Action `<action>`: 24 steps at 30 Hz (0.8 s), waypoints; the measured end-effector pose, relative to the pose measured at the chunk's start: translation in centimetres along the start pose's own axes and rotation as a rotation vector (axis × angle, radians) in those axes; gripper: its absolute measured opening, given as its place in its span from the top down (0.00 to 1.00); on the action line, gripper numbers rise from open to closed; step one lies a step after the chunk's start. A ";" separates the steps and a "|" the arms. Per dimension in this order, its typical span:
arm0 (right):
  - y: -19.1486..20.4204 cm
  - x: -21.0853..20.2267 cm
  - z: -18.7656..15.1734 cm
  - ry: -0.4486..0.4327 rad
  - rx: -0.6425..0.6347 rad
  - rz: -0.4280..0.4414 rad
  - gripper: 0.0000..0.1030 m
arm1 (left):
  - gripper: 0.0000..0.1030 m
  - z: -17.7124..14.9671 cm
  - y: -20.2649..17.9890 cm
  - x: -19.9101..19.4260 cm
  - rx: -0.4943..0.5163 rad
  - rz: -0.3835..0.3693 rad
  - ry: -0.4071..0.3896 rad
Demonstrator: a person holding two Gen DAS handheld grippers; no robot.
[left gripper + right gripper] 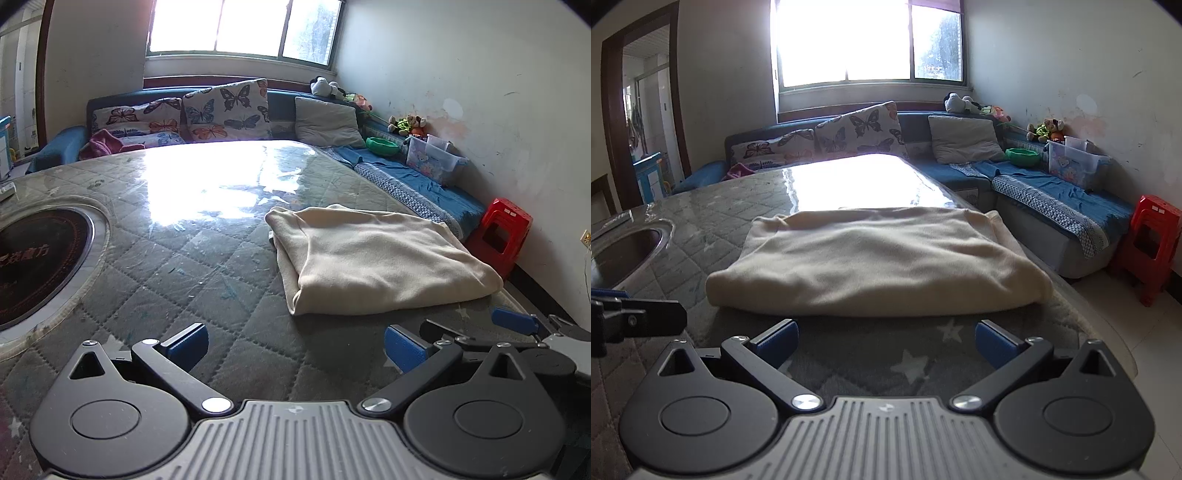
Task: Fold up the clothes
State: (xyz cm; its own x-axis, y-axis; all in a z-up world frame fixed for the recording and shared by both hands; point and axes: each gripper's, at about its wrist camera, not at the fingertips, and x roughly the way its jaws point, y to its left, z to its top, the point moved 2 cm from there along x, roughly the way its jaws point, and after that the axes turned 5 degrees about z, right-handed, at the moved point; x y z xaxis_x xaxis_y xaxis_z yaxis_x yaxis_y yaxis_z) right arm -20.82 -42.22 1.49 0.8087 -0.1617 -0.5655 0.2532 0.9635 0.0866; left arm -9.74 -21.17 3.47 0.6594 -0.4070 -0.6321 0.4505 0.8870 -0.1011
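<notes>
A cream garment (376, 254) lies folded into a thick rectangle on the quilted, glass-topped table (166, 266). In the right wrist view the same garment (875, 262) fills the middle, with its rounded fold edge facing me. My left gripper (295, 345) is open, low over the table, short of the garment's near left corner and holding nothing. My right gripper (886, 341) is open too, just in front of the garment's near edge, with only tablecloth between its fingers. The right gripper's blue fingertips (513, 320) show at the right edge of the left wrist view.
A round inset cooktop (37, 262) sits in the table at the left. Behind the table runs a blue corner sofa (1052, 192) with butterfly cushions (225, 110), a green bowl (382, 146) and a clear plastic box (436, 160). A red stool (1152, 247) stands on the floor at right.
</notes>
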 end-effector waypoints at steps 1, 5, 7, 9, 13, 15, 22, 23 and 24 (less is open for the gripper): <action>-0.1 0.0 -0.2 0.003 0.004 -0.004 0.00 | 0.00 -0.1 0.0 -0.1 0.004 0.004 -0.002; -0.5 0.0 -0.9 0.012 0.032 -0.003 0.00 | 0.00 -0.4 -0.4 -0.3 0.016 0.010 -0.002; -0.7 0.0 -1.0 0.017 0.039 -0.002 0.00 | 0.00 -0.4 -0.7 -0.3 0.022 0.012 0.000; -0.7 -0.1 -1.1 0.013 0.037 -0.006 0.00 | 0.00 -0.5 -0.9 -0.4 0.027 0.014 0.002; -0.7 -0.5 -1.0 0.005 0.037 0.003 0.00 | 0.00 -0.7 -1.3 -0.5 0.037 0.018 0.005; -0.7 -0.7 -0.9 -0.002 0.034 0.005 0.00 | 0.00 -0.8 -1.6 -0.5 0.042 0.019 0.006; -0.9 -1.3 -0.8 -0.019 0.037 0.009 0.00 | 0.00 -1.0 -2.2 -0.8 0.057 0.021 0.004; -0.9 -1.3 -0.8 -0.020 0.037 0.008 0.00 | 0.00 -1.0 -2.2 -0.8 0.057 0.021 0.005; -0.9 -1.4 -0.8 -0.021 0.037 0.008 0.00 | 0.00 -1.1 -2.3 -0.9 0.057 0.021 0.005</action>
State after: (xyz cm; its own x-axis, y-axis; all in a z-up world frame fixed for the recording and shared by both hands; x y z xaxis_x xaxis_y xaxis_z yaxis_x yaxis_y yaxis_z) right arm -22.59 -42.66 1.57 0.8218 -0.1584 -0.5473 0.2653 0.9565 0.1216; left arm -11.99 -22.60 3.42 0.6661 -0.3872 -0.6375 0.4702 0.8814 -0.0440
